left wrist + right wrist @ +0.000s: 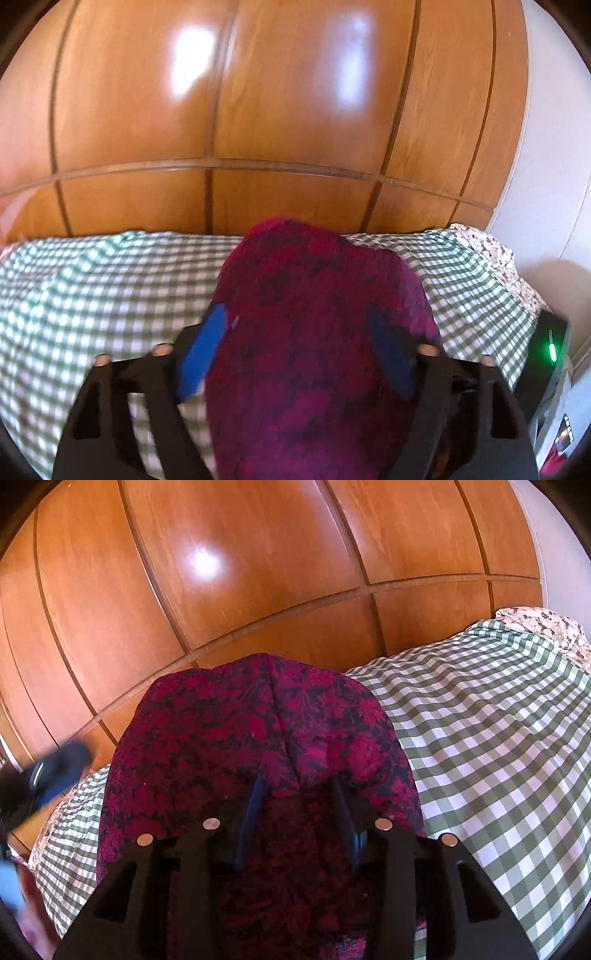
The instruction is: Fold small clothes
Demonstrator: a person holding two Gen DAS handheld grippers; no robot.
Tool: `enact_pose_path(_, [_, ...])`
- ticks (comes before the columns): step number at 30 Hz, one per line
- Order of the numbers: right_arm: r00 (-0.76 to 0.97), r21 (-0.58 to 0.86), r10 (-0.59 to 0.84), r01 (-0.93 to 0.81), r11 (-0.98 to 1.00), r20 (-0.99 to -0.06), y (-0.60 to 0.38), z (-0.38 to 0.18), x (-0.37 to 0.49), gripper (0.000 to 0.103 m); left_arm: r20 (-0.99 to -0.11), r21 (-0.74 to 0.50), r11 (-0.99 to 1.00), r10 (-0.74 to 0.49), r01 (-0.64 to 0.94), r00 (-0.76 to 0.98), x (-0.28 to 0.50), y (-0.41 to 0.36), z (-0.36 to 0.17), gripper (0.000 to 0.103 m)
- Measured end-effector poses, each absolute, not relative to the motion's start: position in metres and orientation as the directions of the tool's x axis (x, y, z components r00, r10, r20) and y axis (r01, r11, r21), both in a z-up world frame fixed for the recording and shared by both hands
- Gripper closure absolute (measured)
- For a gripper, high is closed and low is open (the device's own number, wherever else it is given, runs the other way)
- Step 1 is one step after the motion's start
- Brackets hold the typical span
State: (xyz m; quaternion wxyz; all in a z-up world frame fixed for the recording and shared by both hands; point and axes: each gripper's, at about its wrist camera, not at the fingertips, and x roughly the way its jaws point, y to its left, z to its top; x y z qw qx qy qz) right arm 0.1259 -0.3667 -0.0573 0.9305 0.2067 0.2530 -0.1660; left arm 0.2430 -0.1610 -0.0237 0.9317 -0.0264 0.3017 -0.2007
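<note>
A magenta and black patterned garment (317, 332) fills the space between the blue pads of my left gripper (295, 354), which is shut on it and holds it above the bed. The same garment (258, 731) bulges up between the blue pads of my right gripper (295, 812), which is also shut on it. The cloth hides both sets of fingertips. The left gripper (55, 768) shows blurred at the far left of the right wrist view.
A green and white checked bedcover (92, 295) (498, 757) lies under the garment. A glossy wooden wardrobe (258, 92) (221, 572) stands right behind the bed. A black device with a green light (550, 347) sits at the bed's right side.
</note>
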Motion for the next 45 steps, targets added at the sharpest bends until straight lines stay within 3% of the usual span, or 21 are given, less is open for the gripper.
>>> enact_pose_path(1, [0.818, 0.302, -0.204, 0.413, 0.859, -0.537, -0.367, -0.057, 0.126, 0.064, -0.559, -0.181, 0.913, -0.401, 0.365, 0.726, 0.253, -0.165, -0.024, 0.050])
enact_pose_path(3, [0.821, 0.307, -0.203, 0.411, 0.858, -0.534, -0.367, -0.057, 0.125, 0.064, -0.592, -0.192, 0.914, -0.399, 0.358, 0.700, 0.277, -0.174, -0.029, 0.054])
enact_pose_path(8, [0.828, 0.320, -0.174, 0.387, 0.865, -0.533, -0.365, -0.058, 0.127, 0.064, -0.654, -0.087, 0.951, -0.280, 0.297, 0.703, 0.320, -0.174, -0.073, 0.054])
enact_pose_path(11, [0.807, 0.245, -0.193, 0.383, 0.891, -0.559, -0.352, -0.060, 0.141, 0.064, -0.642, -0.043, 0.966, -0.222, 0.255, 0.733, 0.324, -0.166, -0.100, 0.054])
enact_pose_path(14, [0.776, 0.125, -0.282, 0.418, 0.900, -0.564, -0.336, -0.062, 0.153, 0.062, -0.653, -0.055, 0.966, -0.226, 0.253, 0.722, 0.332, -0.165, -0.103, 0.054])
enact_pose_path(21, [0.788, 0.132, -0.278, 0.410, 0.902, -0.549, -0.337, -0.065, 0.150, 0.062, -0.634, -0.054, 0.966, -0.228, 0.253, 0.739, 0.326, -0.164, -0.101, 0.053])
enact_pose_path(23, [0.793, 0.135, -0.275, 0.406, 0.904, -0.544, -0.336, -0.064, 0.149, 0.062, -0.617, -0.040, 0.969, -0.216, 0.243, 0.756, 0.320, -0.162, -0.097, 0.049])
enact_pose_path(26, [0.799, 0.143, -0.273, 0.404, 0.903, -0.535, -0.338, -0.064, 0.143, 0.062, -0.610, -0.051, 0.982, -0.174, 0.181, 0.773, 0.311, -0.150, -0.091, 0.015])
enact_pose_path(30, [0.803, 0.147, -0.273, 0.404, 0.903, -0.530, -0.339, -0.064, 0.141, 0.062, -0.609, -0.182, 0.960, -0.278, 0.211, 0.743, 0.294, -0.123, -0.087, 0.013])
enact_pose_path(39, [0.807, 0.151, -0.278, 0.408, 0.901, -0.521, -0.339, -0.063, 0.137, 0.061, -0.601, -0.161, 0.947, -0.319, 0.279, 0.733, 0.242, -0.114, -0.093, 0.011])
enact_pose_path(42, [0.817, 0.147, -0.269, 0.391, 0.908, -0.510, -0.335, -0.059, 0.131, 0.054, -0.605, -0.204, 0.938, -0.346, 0.280, 0.717, 0.236, -0.109, -0.095, 0.011])
enact_pose_path(45, [0.835, 0.167, -0.239, 0.361, 0.917, -0.496, -0.332, -0.056, 0.122, 0.036, -0.611, -0.241, 0.927, -0.375, 0.287, 0.698, 0.230, -0.104, -0.098, 0.007])
